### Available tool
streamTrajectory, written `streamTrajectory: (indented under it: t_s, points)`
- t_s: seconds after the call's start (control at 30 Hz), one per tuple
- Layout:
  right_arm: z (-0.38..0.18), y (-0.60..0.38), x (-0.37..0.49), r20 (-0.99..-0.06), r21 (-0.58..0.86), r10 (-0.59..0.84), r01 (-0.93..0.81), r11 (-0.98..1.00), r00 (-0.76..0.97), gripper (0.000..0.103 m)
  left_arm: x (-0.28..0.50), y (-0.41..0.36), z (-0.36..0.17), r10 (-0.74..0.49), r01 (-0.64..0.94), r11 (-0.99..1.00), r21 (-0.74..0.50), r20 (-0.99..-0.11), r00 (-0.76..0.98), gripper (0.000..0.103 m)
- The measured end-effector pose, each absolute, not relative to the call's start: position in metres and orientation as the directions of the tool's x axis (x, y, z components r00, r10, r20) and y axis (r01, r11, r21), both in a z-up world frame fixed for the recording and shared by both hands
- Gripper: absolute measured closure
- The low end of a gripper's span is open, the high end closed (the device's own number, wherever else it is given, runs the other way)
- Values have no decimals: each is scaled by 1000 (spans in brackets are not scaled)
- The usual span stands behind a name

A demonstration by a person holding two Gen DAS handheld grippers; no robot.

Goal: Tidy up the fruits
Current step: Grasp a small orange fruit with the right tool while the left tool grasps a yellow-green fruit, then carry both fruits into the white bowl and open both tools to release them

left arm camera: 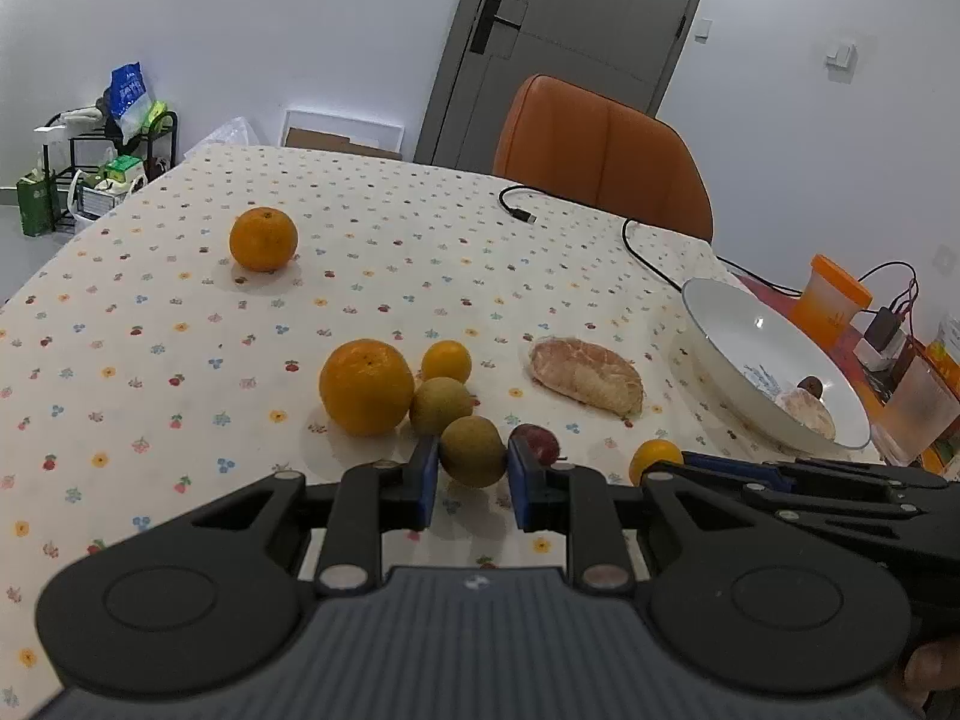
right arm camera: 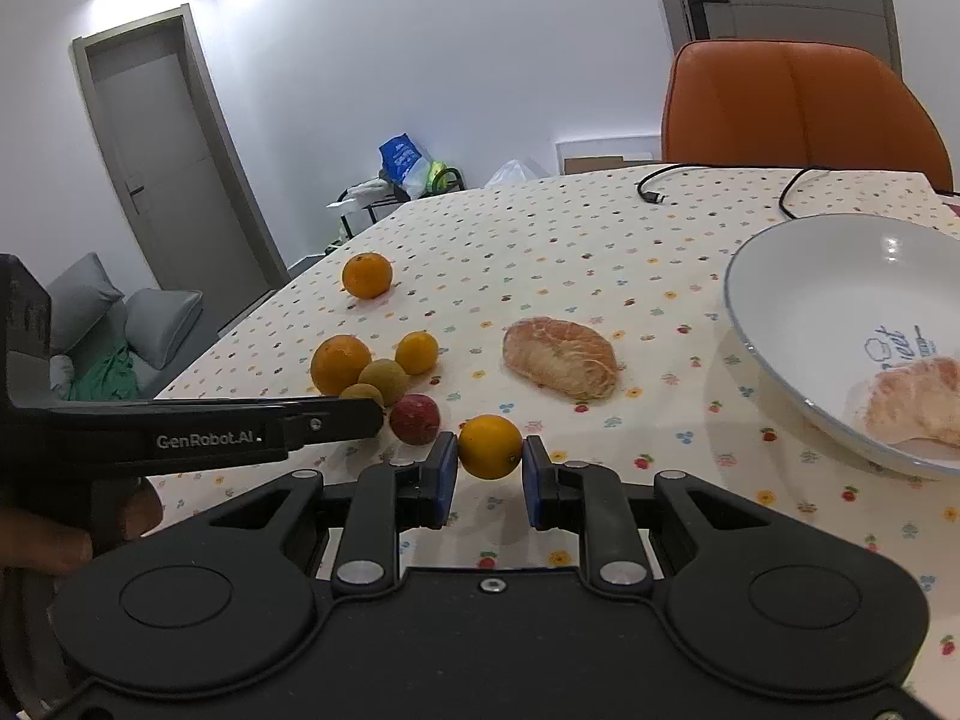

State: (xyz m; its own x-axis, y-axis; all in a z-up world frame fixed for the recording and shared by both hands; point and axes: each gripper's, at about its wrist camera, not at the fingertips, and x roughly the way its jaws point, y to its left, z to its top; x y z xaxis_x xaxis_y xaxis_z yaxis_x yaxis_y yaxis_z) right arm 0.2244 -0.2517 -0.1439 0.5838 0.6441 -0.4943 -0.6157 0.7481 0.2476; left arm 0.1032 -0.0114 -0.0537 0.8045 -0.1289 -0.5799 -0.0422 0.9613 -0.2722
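Fruits lie loose on the flowered tablecloth [left arm camera: 180,312], and each gripper has one squarely between its blue pads. The left gripper [left arm camera: 471,480] straddles a round brownish-green fruit [left arm camera: 473,450]: it sits dead centre between the jaws, out at the fingertips, with a pad just beside each flank. The jaws are spread only a little wider than the fruit; whether the pads already touch it I cannot tell from this angle. The right gripper [right arm camera: 489,474] frames a small orange fruit [right arm camera: 490,446] in the same way, centred at the tips, with a thin gap showing on the right-hand pad.

Both fruits are near-spherical, so there is no long axis to line up with; what matters is that each lies straight ahead of its own jaws, and closing should catch it across the middle.

Beyond the left jaws sit a second brownish-green fruit [left arm camera: 441,405], a large orange [left arm camera: 366,387] and a small orange one [left arm camera: 446,361], closely clustered. A dark red fruit [right arm camera: 414,418] lies just outside the left jaws to their right, between the two grippers. The white bowl [right arm camera: 780,276], holding a peeled citrus piece [right arm camera: 918,402], lies ahead and to the right of the right jaws, so the right gripper is plainly nearer to it. Another peeled segment [right arm camera: 561,366] rests on the cloth ahead of the right jaws.
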Motion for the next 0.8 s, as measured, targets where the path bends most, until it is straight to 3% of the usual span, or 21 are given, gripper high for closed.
streamTrajectory:
  t_s: [0.8]
  points:
    - [-128,-330,229,-426,233,528,-475,848,734,82,123,-71,-29,-224,103,962,-254,-514,828,80]
